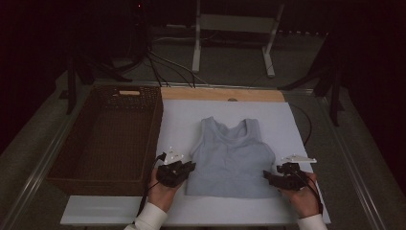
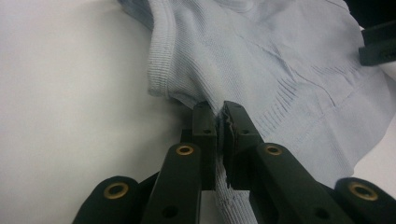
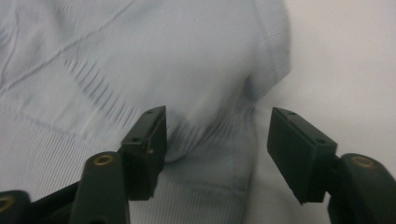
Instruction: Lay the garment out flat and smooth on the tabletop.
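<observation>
A white table [image 1: 287, 134] carries a pale blue tank top [image 1: 232, 158], with a wicker basket [image 1: 107, 139] beside it

I work in what looks like a lab or recording studio rather than a home. My counter [image 1: 287, 120] carries a white sheet with a bare wooden strip at its far edge. Beyond that edge, black cables [image 1: 158, 67] trail over grey floor, a white metal stand [image 1: 234, 28] rises, dark tripod legs [image 1: 330, 81] flank it, and the surroundings are dark.

tank top [image 1: 231, 155]: 1 | wicker basket [image 1: 107, 139]: 1 | grippers: 2 | white mat [image 1: 182, 115]: 1
</observation>
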The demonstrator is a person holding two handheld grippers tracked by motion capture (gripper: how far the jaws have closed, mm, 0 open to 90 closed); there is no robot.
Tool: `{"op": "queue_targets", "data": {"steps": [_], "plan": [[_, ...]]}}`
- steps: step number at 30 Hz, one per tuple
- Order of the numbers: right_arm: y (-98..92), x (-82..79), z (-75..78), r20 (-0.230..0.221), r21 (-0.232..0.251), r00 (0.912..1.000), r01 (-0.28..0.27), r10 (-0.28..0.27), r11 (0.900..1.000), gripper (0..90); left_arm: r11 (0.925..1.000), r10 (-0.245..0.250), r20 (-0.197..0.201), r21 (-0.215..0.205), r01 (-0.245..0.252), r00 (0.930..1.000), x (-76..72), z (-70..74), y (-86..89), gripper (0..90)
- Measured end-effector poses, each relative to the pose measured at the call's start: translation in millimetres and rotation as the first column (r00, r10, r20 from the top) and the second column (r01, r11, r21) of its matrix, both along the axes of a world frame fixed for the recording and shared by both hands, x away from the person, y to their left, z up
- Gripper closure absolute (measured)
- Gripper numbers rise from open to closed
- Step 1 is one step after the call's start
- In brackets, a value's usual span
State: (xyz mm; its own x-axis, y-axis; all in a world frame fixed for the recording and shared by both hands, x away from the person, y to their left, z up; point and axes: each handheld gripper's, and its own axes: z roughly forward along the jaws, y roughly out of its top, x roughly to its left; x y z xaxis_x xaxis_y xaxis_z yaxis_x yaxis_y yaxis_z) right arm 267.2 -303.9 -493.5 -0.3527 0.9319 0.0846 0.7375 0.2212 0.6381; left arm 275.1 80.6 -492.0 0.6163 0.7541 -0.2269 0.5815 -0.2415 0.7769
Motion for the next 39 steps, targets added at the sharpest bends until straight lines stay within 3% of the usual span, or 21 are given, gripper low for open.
{"op": "queue_targets", "data": {"steps": [5, 9, 11, 13, 15, 19, 20, 23, 27, 31, 36, 39], "plan": [[-1.0, -2.7, -3.0, -0.015, -0.002, 0.9999, -0.005, 0.005, 1.0, 42.4, 1.0, 0.0, 0.001, 0.001, 0.0, 1.0, -0.1, -0.2, -0.5, 85.2], [0.6, 1.7, -2.8, 0.009, 0.008, 1.0, -0.004, 0.004, 1.0, 58.9, 1.0, -0.001, 0.001, 0.0, 0.001, 1.0, 0.0, -0.2, -1.3, 85.2], [1.6, 6.3, -2.8, 0.009, 0.024, 1.0, -0.001, 0.0, 1.0, 75.2, 1.0, -0.001, 0.002, 0.002, 0.001, 1.0, -0.1, -0.1, -1.8, 85.2], [3.9, 9.8, -2.0, 0.015, 0.013, 0.9999, -0.005, 0.005, 1.0, 85.0, 1.0, -0.001, 0.003, 0.003, 0.001, 1.0, -0.1, -0.2, -1.7, 85.2], [4.7, 10.5, 1.1, 0.04, 0.002, 0.9992, 0.003, -0.003, 1.0, 87.2, 1.0, -0.001, 0.003, 0.003, 0.001, 1.0, 0.3, -0.4, -1.3, 85.2], [4.9, 10.0, 4.4, 0.101, -0.043, 0.9941, 0.044, -0.039, 0.998, 87.4, 1.0, -0.006, 0.003, 0.003, 0.006, 1.0, 0.3, -0.6, -2.5, 85.3], [5.5, 10.2, 3.3, 0.099, -0.051, 0.9944, 0.042, -0.037, 0.998, 86.4, 1.0, -0.006, 0.004, 0.004, 0.006, 1.0, 0.1, -0.3, -2.6, 85.3], [5.5, 10.4, -1.5, 0.088, -0.07, 0.9948, 0.056, -0.05, 0.996, 70.2, 1.0, 0.0, 0.005, 0.001, 0.0, 1.0, 0.2, 0.3, -0.9, 85.3], [1.1, 7.8, -5.3, 0.064, -0.105, 0.9962, 0.065, -0.058, 0.992, 61.3, 1.0, 0.002, 0.003, 0.0, -0.002, 1.0, 0.5, 0.3, -0.1, 85.3], [-1.4, 5.8, -5.9, 0.054, -0.11, 0.9959, 0.078, -0.072, 0.991, 58.2, 1.0, 0.001, 0.002, -0.003, -0.001, 1.0, 0.1, 1.1, 0.6, 85.3], [-9.2, 0.0, -0.6, 0.081, -0.09, 0.9895, 0.127, -0.12, 0.988, 54.5, 0.9999, 0.014, 0.003, -0.003, -0.014, 0.9999, 0.7, 1.6, 3.4, 85.3], [-12.3, 0.8, -2.1, 0.062, -0.073, 0.9904, 0.128, -0.123, 0.989, 52.1, 0.9999, 0.014, 0.004, -0.002, -0.014, 0.9999, 1.1, 1.4, 3.6, 85.3]]}}
